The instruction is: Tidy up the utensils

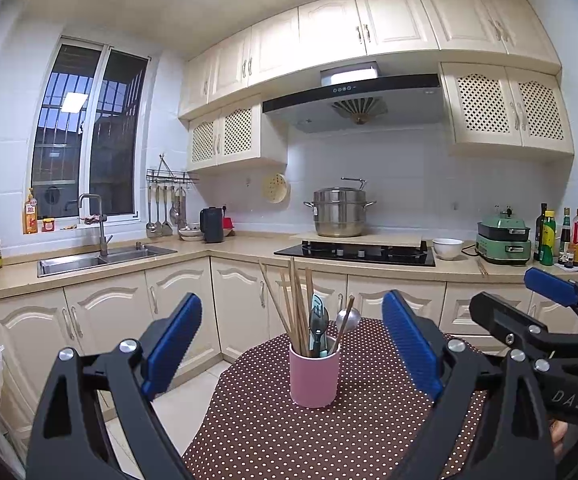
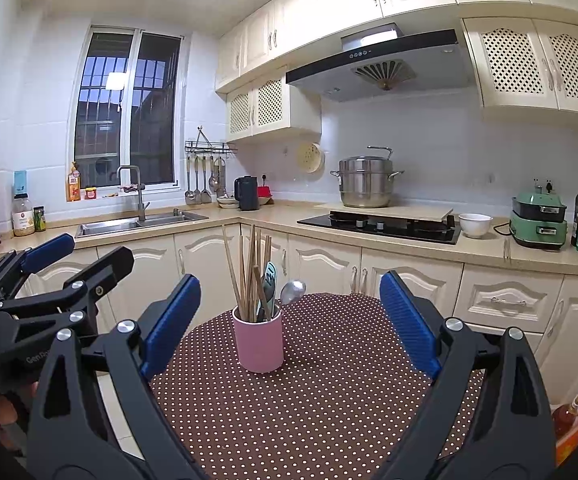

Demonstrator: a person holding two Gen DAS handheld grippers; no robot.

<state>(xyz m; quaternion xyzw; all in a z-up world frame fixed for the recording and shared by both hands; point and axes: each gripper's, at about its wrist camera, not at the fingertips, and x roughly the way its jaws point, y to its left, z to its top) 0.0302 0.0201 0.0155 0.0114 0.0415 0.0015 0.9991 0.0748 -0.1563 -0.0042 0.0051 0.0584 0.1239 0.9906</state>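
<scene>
While both tools (image 1: 292,344) (image 2: 290,322) gape empty, the pink cup (image 1: 315,376) holds chopsticks (image 1: 295,304), seemingly spoons.

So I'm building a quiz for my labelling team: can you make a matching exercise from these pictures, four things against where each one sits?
Things:
1. pink cup
2. chopsticks
3. steel pot
4. white bowl

Places:
A. counter, between hob and green cooker
B. on the dotted tablecloth
C. on the board behind the hob
D. standing in the cup

Pairs: 1-B, 2-D, 3-C, 4-A
</scene>
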